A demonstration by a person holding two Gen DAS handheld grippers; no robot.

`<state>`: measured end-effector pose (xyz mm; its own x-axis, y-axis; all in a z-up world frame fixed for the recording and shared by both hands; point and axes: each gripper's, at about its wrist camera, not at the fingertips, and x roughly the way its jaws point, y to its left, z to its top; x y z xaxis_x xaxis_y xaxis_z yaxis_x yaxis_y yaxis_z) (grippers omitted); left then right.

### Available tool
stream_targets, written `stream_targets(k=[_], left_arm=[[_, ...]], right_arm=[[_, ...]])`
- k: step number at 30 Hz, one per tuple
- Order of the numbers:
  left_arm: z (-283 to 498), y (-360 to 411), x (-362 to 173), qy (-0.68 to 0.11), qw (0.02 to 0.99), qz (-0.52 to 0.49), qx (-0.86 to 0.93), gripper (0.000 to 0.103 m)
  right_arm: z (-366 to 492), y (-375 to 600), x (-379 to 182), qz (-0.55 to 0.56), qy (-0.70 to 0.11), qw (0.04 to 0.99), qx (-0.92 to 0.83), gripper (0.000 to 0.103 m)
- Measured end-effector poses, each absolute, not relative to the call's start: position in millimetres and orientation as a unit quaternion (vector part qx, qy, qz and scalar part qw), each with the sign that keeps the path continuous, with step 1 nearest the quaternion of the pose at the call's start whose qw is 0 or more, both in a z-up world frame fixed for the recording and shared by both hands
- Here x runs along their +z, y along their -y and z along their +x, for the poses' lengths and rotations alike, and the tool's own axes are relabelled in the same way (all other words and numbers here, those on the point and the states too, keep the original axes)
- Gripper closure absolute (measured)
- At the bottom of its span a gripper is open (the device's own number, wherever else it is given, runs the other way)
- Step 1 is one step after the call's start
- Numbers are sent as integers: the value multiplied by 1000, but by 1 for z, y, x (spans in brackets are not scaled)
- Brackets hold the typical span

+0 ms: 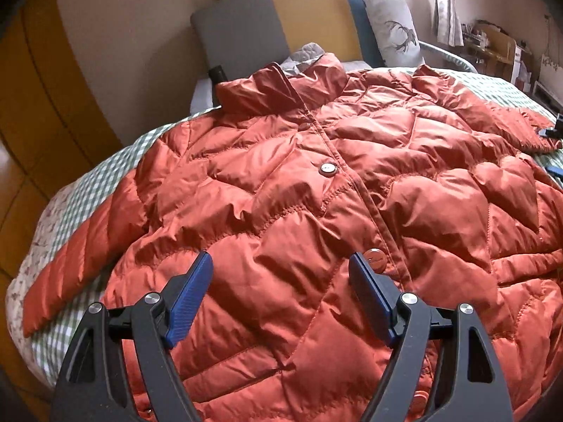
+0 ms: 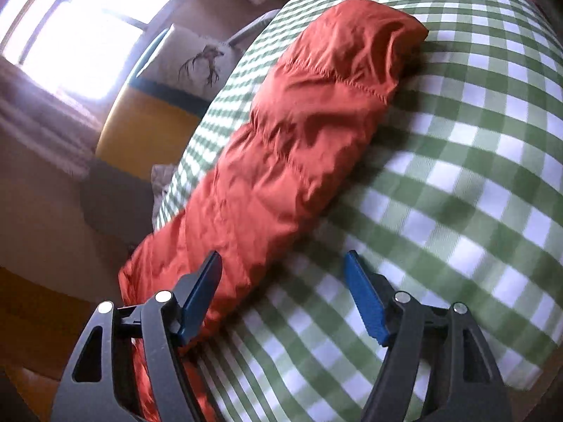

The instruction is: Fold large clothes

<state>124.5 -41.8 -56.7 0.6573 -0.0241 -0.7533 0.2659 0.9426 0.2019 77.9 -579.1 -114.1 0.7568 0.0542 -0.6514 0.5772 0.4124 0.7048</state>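
Jacket (image 1: 316, 183), rust-red and quilted, lies spread, front up, on the checked bed (image 2: 457, 176); puffy, light, slippery, so pinch a sleeve (image 2: 299, 133) seam. Both grippers' jaws gape wide, empty.

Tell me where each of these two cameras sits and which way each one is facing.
Left wrist: behind the open left gripper, looking across the buttoned orange quilted puffer jacket toward the grey-and-yellow headboard.
Right wrist: behind the open right gripper, looking along the jacket's sleeve on the green checked bedspread.
Shared: jacket, bedspread, antler-print pillow.
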Motion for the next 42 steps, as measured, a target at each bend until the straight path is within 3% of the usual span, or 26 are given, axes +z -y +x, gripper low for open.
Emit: stream_targets(k=[3,9,11,13,15,21,28,36,38,39,40,42], left_arm=[[126,41,-59,-409,897,148,-79,25],[128,40,-60,-412,896,148,-76,24],[128,39,-61,-412,897,145,-73,19],[128,38,-61,-414,896,143,-72,19],[128,36,-63,-415,896,141,-71,19],[130,21,-68,-434,892,94,-79,19],[132,-19,-65,-451,887,-15,-100,19],[137,-60,-55,-448,880,-108,-113,19],[138,-65,-52,-445,879,-122,-117,19],[139,-67,-51,-444,879,-127,-119,19],[140,-69,-49,-441,879,-133,-120,19],[143,-73,-47,-440,877,-148,-125,19]], right_arm=[[83,587,-114,526,-294,778,-176,33],[105,605,-117,545,-285,762,-204,48],[111,609,-116,542,-289,761,-209,57],[119,611,-114,533,-297,763,-211,83],[126,610,-105,513,-303,776,-206,93],[157,570,-38,374,-308,857,-174,97],[204,429,18,164,-335,927,-51,97],[228,233,-5,12,-388,915,114,96],[229,200,-16,-13,-399,907,133,83],[229,189,-20,-20,-403,903,145,57],[229,179,-23,-22,-403,902,155,40],[222,165,-25,-30,-395,902,170,36]])
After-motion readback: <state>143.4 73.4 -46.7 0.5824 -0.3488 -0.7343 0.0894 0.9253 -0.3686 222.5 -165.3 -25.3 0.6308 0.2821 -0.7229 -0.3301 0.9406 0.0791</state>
